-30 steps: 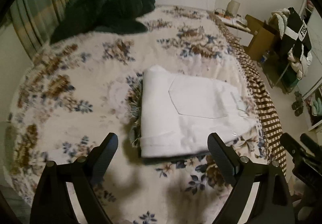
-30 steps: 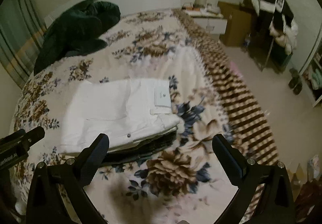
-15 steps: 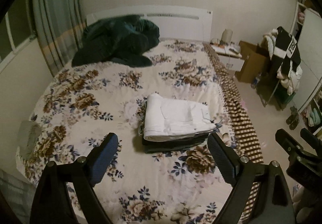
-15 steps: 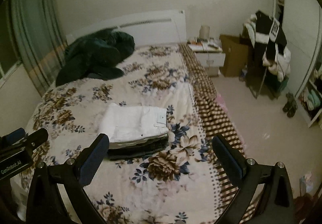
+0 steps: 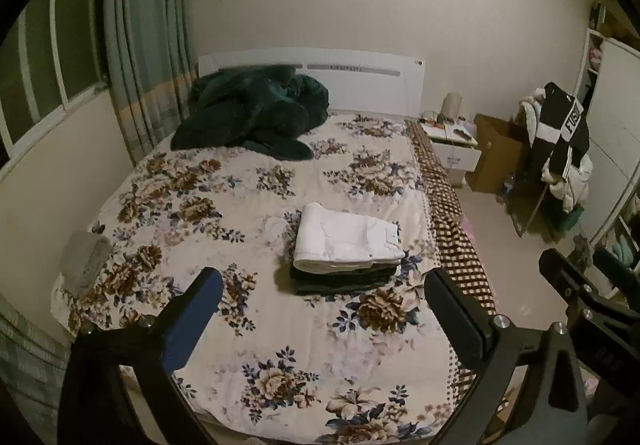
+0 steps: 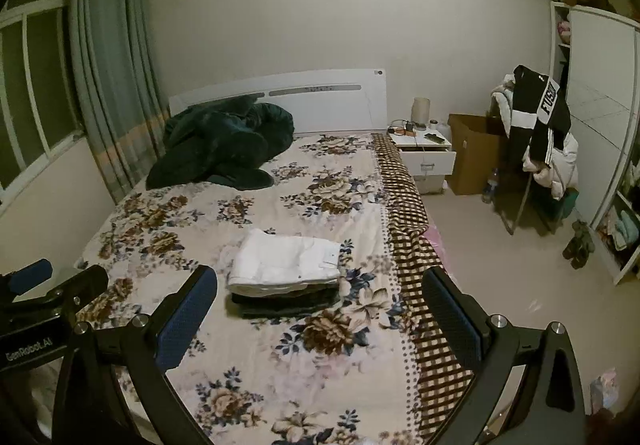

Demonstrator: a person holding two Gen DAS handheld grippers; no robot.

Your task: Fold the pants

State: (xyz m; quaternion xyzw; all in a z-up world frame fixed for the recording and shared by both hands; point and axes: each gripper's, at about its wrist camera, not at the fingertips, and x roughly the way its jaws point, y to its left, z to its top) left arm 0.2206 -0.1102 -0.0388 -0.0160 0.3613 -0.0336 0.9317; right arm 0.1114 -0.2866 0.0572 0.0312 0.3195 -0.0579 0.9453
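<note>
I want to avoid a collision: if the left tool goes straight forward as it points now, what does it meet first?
Probably the folded white pants, which top a dark folded stack on the floral bedspread. The left tool is open, with only air visible before it. Depth is unclear; it might meet the bedspread just short of the stack.

The white pants (image 5: pixel 347 241) cover most of the dark folded garments (image 5: pixel 344 281) beneath; their number cannot be told. Small items on the nightstand (image 6: pixel 424 149), right of centre, are too small to identify. The wardrobe (image 6: pixel 596 149) is cut off at the right edge.
</note>
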